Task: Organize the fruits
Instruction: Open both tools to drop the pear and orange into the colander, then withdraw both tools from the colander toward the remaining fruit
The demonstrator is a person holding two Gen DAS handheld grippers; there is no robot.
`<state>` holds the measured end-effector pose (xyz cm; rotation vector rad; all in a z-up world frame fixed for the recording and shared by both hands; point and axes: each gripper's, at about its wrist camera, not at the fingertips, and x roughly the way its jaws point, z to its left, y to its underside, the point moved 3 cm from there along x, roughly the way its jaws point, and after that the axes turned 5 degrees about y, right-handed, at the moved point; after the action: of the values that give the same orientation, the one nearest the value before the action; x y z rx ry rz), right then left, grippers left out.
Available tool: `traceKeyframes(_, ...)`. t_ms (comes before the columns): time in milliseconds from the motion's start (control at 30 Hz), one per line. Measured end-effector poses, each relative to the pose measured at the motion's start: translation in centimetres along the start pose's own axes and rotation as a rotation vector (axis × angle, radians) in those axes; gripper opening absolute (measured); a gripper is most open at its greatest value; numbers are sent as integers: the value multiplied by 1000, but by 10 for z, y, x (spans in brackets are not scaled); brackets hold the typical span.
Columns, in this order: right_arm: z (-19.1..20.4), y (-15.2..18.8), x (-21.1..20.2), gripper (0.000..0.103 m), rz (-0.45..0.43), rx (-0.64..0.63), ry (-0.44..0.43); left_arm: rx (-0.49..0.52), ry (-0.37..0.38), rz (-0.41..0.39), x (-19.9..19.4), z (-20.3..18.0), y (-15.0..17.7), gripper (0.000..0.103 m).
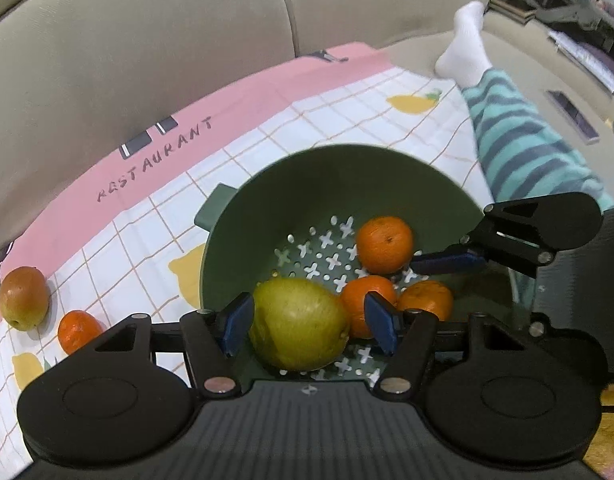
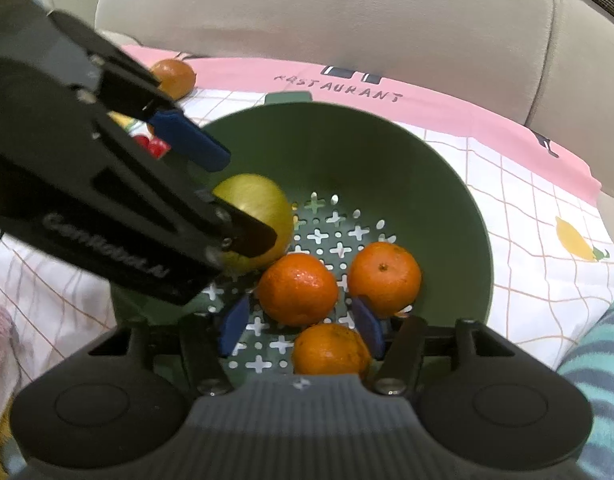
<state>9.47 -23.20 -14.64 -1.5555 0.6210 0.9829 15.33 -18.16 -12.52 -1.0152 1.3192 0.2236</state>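
Both claws hang open, left (image 1: 309, 322) straddling my pear (image 1: 299, 324), right (image 2: 301, 326) over oranges (image 2: 299, 288); only left view shows an apple (image 1: 23, 298) at 9 o'clock.

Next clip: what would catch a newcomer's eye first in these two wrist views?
The dark green plastic colander on the pink-bordered checked cloth stands out, holding three bright orange tangerines and a large yellow-green pear. Both grippers point down into it, the left gripper with its jaws either side of the pear. On the cloth to the left of the colander lie a reddish-green pear and a fourth tangerine.
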Motion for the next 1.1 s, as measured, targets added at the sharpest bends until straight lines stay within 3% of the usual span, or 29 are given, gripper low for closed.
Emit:
traceKeyframes(133,-1,-5,-9,69,-17,44,5,-2,-4,-44,-18,-3,4,74)
traceKeyframes(200,-1,-7,-15,77,-25,67,13,-8,-16,-64,-27,-2,7,74)
traceKeyframes(633,16,-16,-56,83,-103,242,56,-98,-134,-212,-86,14,45,74)
traceKeyframes(867,46,-19,-76,86,-180,249,27,-231,-175,-274,-108,42,76,74)
traceKeyframes(1100,82,-23,-76,87,-198,170,14,-386,-207,-289,-120,81,104,74)
